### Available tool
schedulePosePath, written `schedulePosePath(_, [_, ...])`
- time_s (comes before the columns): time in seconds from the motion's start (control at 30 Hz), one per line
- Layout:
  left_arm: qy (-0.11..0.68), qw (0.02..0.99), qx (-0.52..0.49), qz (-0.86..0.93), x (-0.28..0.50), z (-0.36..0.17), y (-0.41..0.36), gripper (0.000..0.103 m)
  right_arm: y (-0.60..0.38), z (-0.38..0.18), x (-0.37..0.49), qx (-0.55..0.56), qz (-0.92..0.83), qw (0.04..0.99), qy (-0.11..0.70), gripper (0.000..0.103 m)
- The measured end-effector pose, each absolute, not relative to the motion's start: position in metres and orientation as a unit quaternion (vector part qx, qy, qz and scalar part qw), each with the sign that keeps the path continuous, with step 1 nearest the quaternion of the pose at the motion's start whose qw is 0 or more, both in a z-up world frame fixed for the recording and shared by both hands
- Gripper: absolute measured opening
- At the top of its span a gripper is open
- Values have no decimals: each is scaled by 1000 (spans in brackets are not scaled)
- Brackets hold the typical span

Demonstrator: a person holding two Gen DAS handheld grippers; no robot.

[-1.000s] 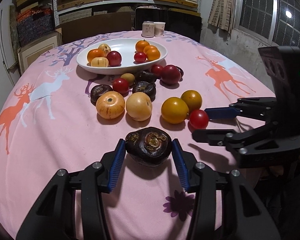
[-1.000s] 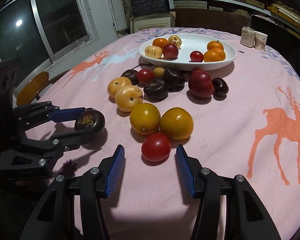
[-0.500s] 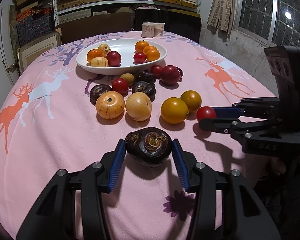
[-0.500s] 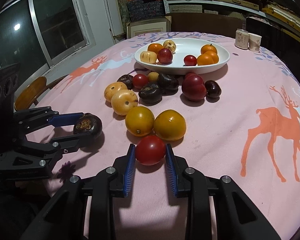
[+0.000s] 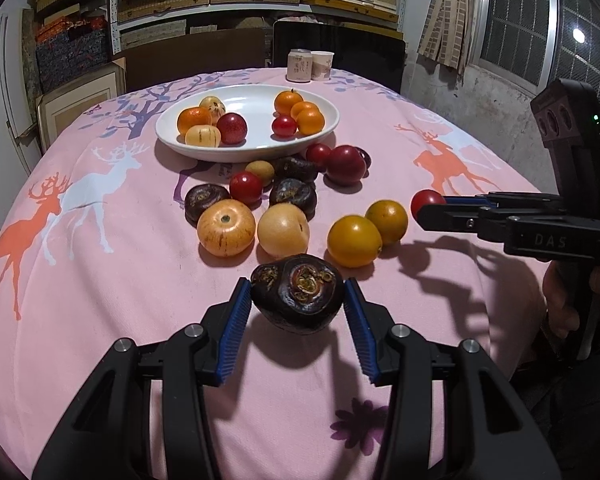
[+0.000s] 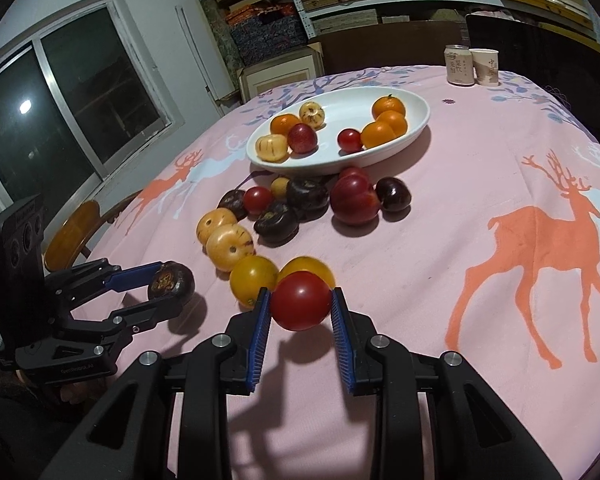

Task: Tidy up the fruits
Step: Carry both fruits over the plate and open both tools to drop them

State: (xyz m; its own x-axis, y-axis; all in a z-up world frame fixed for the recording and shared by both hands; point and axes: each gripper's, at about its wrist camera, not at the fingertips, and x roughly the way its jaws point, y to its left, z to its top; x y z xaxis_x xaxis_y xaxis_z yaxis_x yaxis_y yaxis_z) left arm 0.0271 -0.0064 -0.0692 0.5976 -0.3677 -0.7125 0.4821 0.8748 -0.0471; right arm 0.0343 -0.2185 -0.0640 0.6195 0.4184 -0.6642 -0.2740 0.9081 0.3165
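My left gripper (image 5: pixel 298 300) is shut on a dark purple fruit (image 5: pixel 298 294) and holds it above the pink tablecloth; it also shows in the right wrist view (image 6: pixel 171 280). My right gripper (image 6: pixel 300 306) is shut on a red tomato (image 6: pixel 301 300), lifted off the cloth; the tomato shows in the left wrist view (image 5: pixel 427 202). A white oval plate (image 5: pixel 256 96) at the far middle holds oranges, a red fruit and pale striped fruits. Several loose fruits lie between plate and grippers, among them two yellow-orange fruits (image 5: pixel 354 241).
A can (image 5: pixel 299 65) and a paper cup (image 5: pixel 322 65) stand at the table's far edge. Shelves with boxes line the back wall. A wooden chair (image 6: pixel 70 232) stands by the table's left edge in the right wrist view.
My right gripper closed on the red tomato and lifted it off the cloth. My left gripper kept its hold on the dark fruit and rose slightly.
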Motion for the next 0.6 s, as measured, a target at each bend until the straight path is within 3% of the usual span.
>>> schedulePosePath(0.37, [342, 908, 77, -231, 113, -17, -27, 47, -242, -16, 119, 135, 177, 906, 361, 31])
schedulePosePath(0.6, [380, 894, 77, -224, 203, -29, -67, 47, -234, -26, 219, 162, 141, 895, 391, 32])
